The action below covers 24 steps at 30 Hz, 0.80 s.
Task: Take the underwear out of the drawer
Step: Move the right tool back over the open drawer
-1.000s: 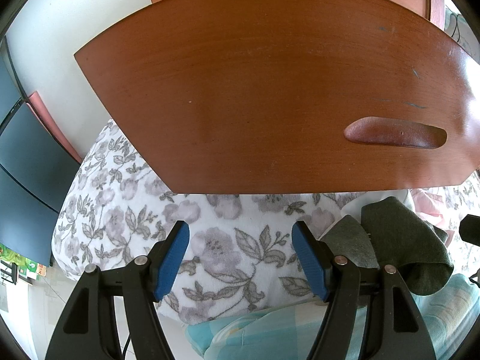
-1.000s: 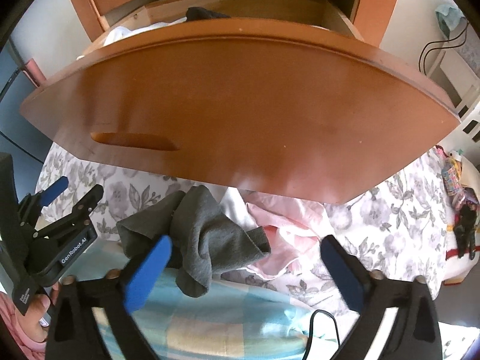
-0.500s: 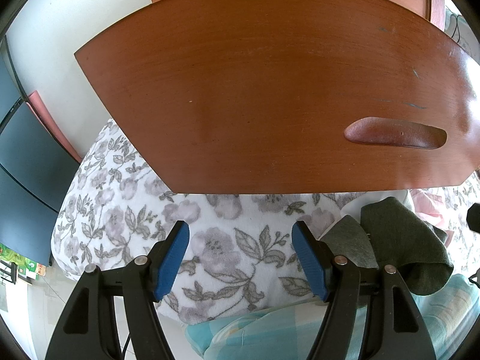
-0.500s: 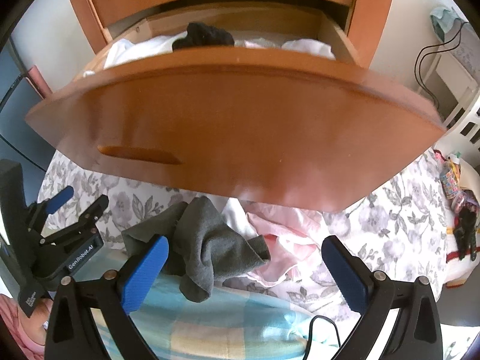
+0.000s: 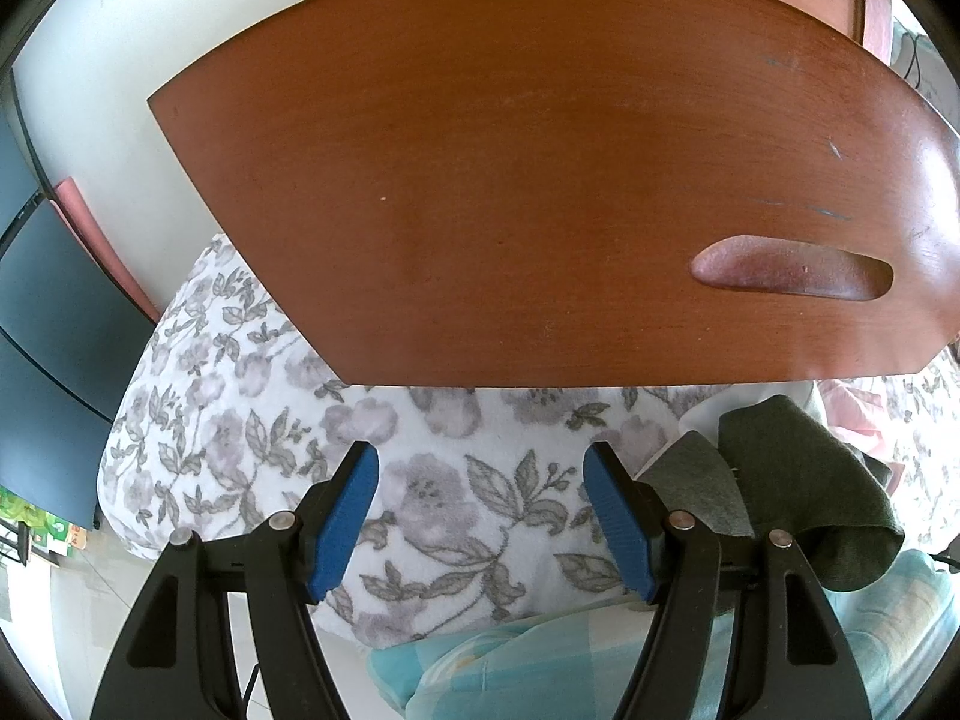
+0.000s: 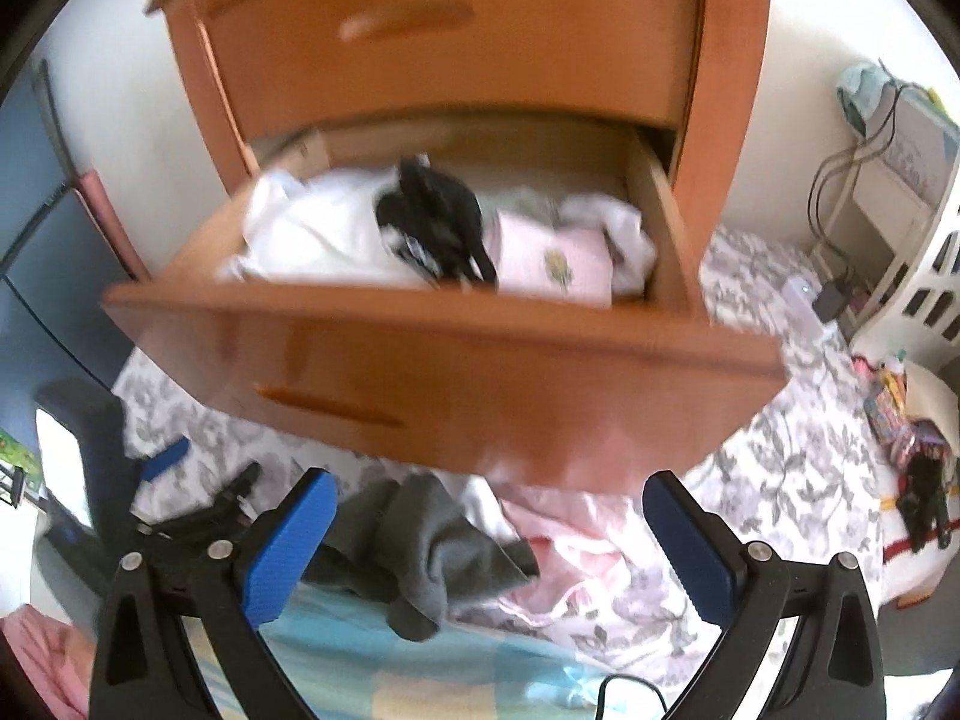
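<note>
A bed with a floral blanket (image 5: 252,420) lay below a wooden chest whose drawer (image 6: 444,372) stood pulled out over it. In the blurred right wrist view, the drawer held a heap of clothing: white fabric (image 6: 318,234) at the left, a black garment (image 6: 438,222) in the middle, and a pink piece (image 6: 552,264) beside it toward the right. Which of these was underwear could not be told. On the bed under the drawer front lay a grey garment (image 6: 432,552) touching crumpled pink cloth (image 6: 570,540). The right gripper (image 6: 483,546) hung in front of the drawer, its jaws spread wide and holding nothing. The left gripper (image 5: 480,516) sat low before the drawer front, near the recessed handle (image 5: 792,270), its jaws also apart and empty over the blanket. The grey garment lay just to the right of its blue pads (image 5: 618,522).
</note>
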Each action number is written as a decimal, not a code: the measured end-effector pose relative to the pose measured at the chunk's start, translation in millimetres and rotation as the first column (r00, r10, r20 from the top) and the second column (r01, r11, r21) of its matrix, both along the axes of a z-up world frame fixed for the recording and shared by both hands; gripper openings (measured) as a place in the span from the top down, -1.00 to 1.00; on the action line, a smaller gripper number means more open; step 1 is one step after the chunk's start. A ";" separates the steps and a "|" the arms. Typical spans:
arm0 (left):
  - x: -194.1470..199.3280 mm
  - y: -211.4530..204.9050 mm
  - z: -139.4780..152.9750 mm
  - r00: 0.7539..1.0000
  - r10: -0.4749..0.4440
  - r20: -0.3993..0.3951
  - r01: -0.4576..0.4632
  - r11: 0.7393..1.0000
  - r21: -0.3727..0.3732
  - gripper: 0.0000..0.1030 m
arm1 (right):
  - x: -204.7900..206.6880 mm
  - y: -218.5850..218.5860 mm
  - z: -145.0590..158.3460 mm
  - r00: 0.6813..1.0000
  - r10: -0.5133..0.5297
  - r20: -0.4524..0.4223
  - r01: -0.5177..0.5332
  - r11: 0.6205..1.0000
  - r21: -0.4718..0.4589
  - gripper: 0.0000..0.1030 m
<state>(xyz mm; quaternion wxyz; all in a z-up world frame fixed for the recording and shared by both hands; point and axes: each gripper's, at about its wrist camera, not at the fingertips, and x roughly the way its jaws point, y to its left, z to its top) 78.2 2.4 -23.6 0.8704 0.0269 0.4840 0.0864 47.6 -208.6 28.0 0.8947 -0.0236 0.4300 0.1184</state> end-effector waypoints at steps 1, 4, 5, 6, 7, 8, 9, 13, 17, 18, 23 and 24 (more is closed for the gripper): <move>0.2 -0.1 -0.2 1.000 0.000 0.000 0.000 1.000 -0.001 -0.39 | -0.8 0.4 10.8 1.000 0.003 0.030 -0.003 1.000 0.003 -1.00; 0.6 -0.5 -0.8 1.000 -0.001 -0.003 0.001 1.000 -0.004 -0.39 | 1.5 -0.6 33.9 0.996 0.001 0.091 -0.001 1.000 0.006 -1.00; 0.6 -0.3 -0.8 1.000 0.000 -0.004 0.000 1.000 -0.005 -0.39 | 3.5 -1.0 41.4 0.994 0.002 0.107 -0.003 1.000 0.010 -1.00; 0.6 0.2 -0.7 1.000 0.001 -0.004 -0.001 1.000 -0.008 -0.39 | 5.4 -1.2 48.0 0.993 0.003 0.120 -0.004 1.000 0.014 -1.00; 0.6 0.4 -0.6 1.000 0.001 -0.004 -0.001 1.000 -0.010 -0.39 | 9.0 -1.5 55.3 0.991 0.006 0.132 -0.009 1.000 0.022 -1.00; 0.6 1.0 -0.6 1.000 0.001 -0.003 -0.001 1.000 -0.012 -0.39 | 11.8 -2.1 59.7 0.991 0.008 0.136 -0.011 1.000 0.026 -1.00; 0.7 1.1 -0.6 1.000 0.002 -0.003 -0.002 1.000 -0.014 -0.39 | 14.0 -2.0 63.8 0.990 0.006 0.140 -0.011 0.999 0.030 -1.00; 0.1 1.8 -0.3 1.000 0.002 0.002 -0.002 1.000 -0.019 -0.39 | 28.7 1.0 77.6 0.988 0.029 0.151 -0.033 0.999 0.028 -1.00; -1.8 2.8 2.1 1.000 0.007 0.016 -0.006 1.000 -0.024 -0.39 | 42.4 9.2 83.3 0.986 0.056 0.154 -0.058 0.998 0.007 -1.00; -2.1 3.2 2.6 1.000 0.007 0.019 -0.006 1.000 -0.025 -0.39 | 45.7 10.5 83.3 0.987 0.060 0.151 -0.061 0.998 0.005 -1.00; -2.1 3.2 4.1 1.000 0.004 0.027 -0.004 1.000 -0.031 -0.39 | 66.1 18.4 76.0 0.990 0.071 0.119 -0.069 0.997 -0.025 -0.97; -1.8 3.6 4.1 1.000 0.004 0.026 -0.003 0.999 -0.034 -0.39 | 69.9 19.7 73.9 0.991 0.073 0.111 -0.070 0.997 -0.029 -0.92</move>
